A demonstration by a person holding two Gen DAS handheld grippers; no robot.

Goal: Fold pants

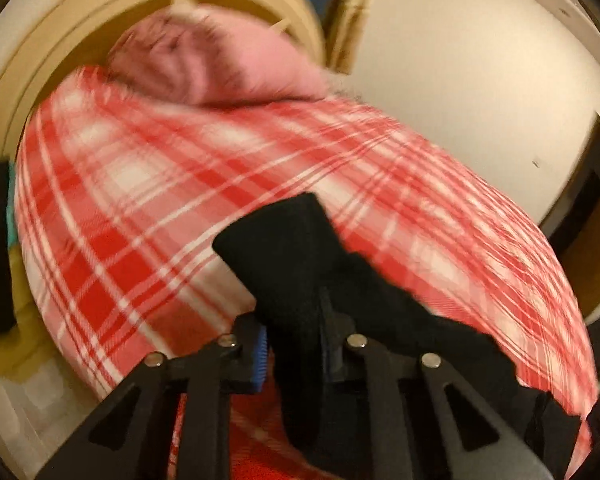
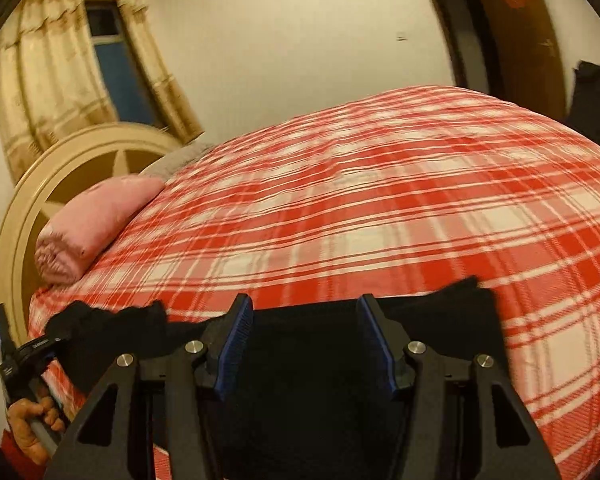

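Observation:
The black pants (image 2: pixel 312 356) lie at the near edge of a bed with a red and white plaid cover (image 2: pixel 380 200). My left gripper (image 1: pixel 296 344) is shut on a bunched part of the black pants (image 1: pixel 284 248), which stick up between its fingers. In the right wrist view the left gripper (image 2: pixel 28 350) shows at the far left, holding that end of the pants. My right gripper (image 2: pixel 304 340) is open, its blue-padded fingers (image 2: pixel 236 340) apart over the flat black cloth, which lies between and below them.
A folded pink blanket (image 2: pixel 92 224) lies at the head of the bed by the cream headboard (image 2: pixel 60 168). A curtained window (image 2: pixel 112 60) and white wall are behind. A brown door (image 2: pixel 520 40) and dark clothing (image 2: pixel 596 96) are at the right.

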